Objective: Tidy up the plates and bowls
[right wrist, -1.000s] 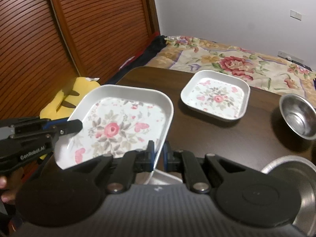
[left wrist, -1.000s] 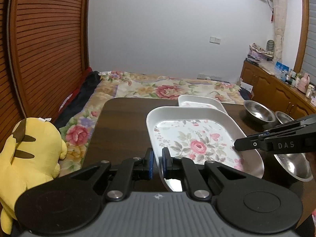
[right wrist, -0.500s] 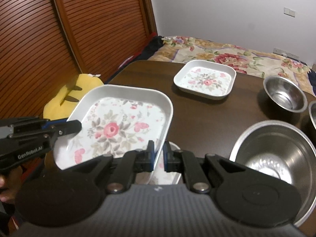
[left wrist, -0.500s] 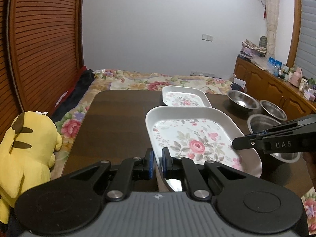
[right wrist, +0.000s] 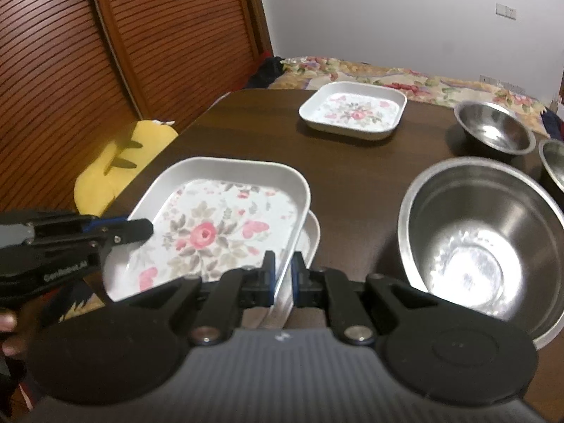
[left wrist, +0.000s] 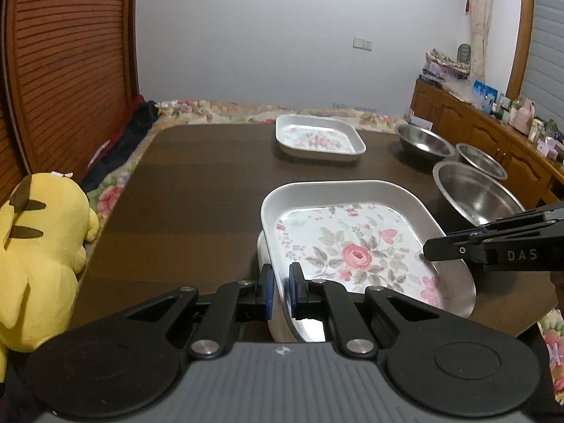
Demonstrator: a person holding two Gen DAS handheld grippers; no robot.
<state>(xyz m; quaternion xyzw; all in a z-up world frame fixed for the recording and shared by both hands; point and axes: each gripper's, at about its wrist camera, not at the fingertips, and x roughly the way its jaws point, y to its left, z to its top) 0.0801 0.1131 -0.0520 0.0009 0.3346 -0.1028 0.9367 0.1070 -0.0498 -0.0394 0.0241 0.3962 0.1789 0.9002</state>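
Plate in hand: a large square floral plate [left wrist: 356, 246], white with a raised rim, carried low over the near end of the dark table [left wrist: 197, 190], directly above a second white plate [right wrist: 312, 234] whose edge shows beneath it. The left gripper [left wrist: 278, 290] is clamped narrow on the rim at one side; the right gripper [right wrist: 283, 275] is clamped likewise on the opposite rim. Judgement: the plate looks rigid, light to moderate in weight, glossy and probably slick, and breakable if ceramic. The thin upright rim is the only sound purchase, and two opposed holds keep it level. Risk lies in a rim slipping from the pads or the plate knocking the one below.

Beyond, a smaller floral plate [left wrist: 319, 139] sits at the far end. A large steel bowl [right wrist: 483, 243] stands just beside the held plate, two smaller steel bowls [left wrist: 424, 141] behind. A yellow plush toy [left wrist: 38, 250] rests off the table's left side.
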